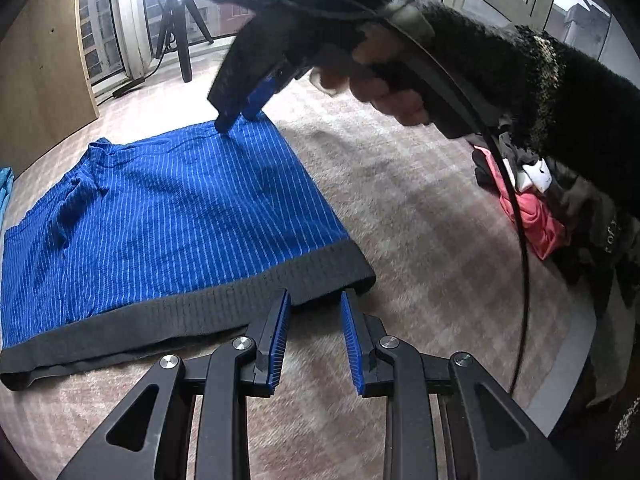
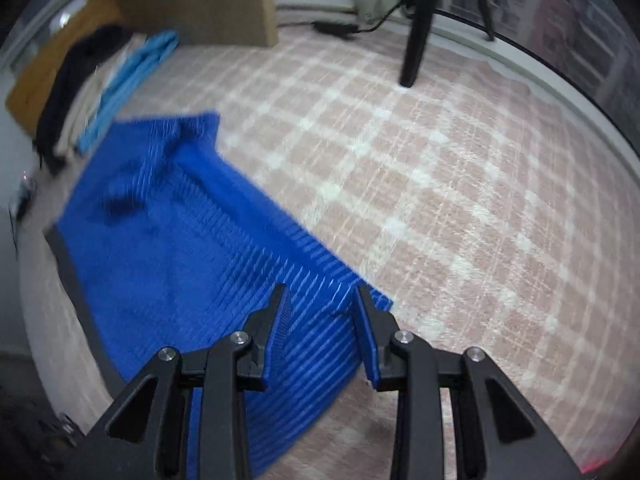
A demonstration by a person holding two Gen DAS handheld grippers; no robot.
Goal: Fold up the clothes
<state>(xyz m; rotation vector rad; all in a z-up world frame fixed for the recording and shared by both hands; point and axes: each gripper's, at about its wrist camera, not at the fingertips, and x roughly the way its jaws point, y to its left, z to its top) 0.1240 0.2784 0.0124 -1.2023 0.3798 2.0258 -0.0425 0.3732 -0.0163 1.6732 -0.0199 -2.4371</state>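
Covering most of both views, a pink-and-cream checked carpet [image 2: 440, 184] with short pile lies under a blue garment [image 1: 160, 216], thin pale stripes, wide dark grey waistband [image 1: 168, 320], spread mostly flat with some rumpling at the far leg end. Left gripper [image 1: 314, 304] sits at the waistband's near corner, jaws partly open, blue ribbed pads either side of the band's edge; whether the pads touch it is hard to tell, nothing pinched. Right gripper [image 2: 322, 304] is over the opposite corner of the garment, jaws partly open, striped cloth showing between them, no pinch visible; this view is motion-blurred. Left wrist view alone shows the right gripper from outside [image 1: 236, 118], fingertips down at the far edge of the cloth, held by a hand [image 1: 384, 88] in a fuzzy black sleeve [image 1: 520, 92], a black cable looping past; also a heap of pink and dark clothes [image 1: 532, 216] at right. Right wrist view alone shows folded clothes [image 2: 100, 92] stacked past the garment, black, beige, light blue. Both show a black tripod [image 1: 180, 36], a wooden panel [image 2: 208, 0].
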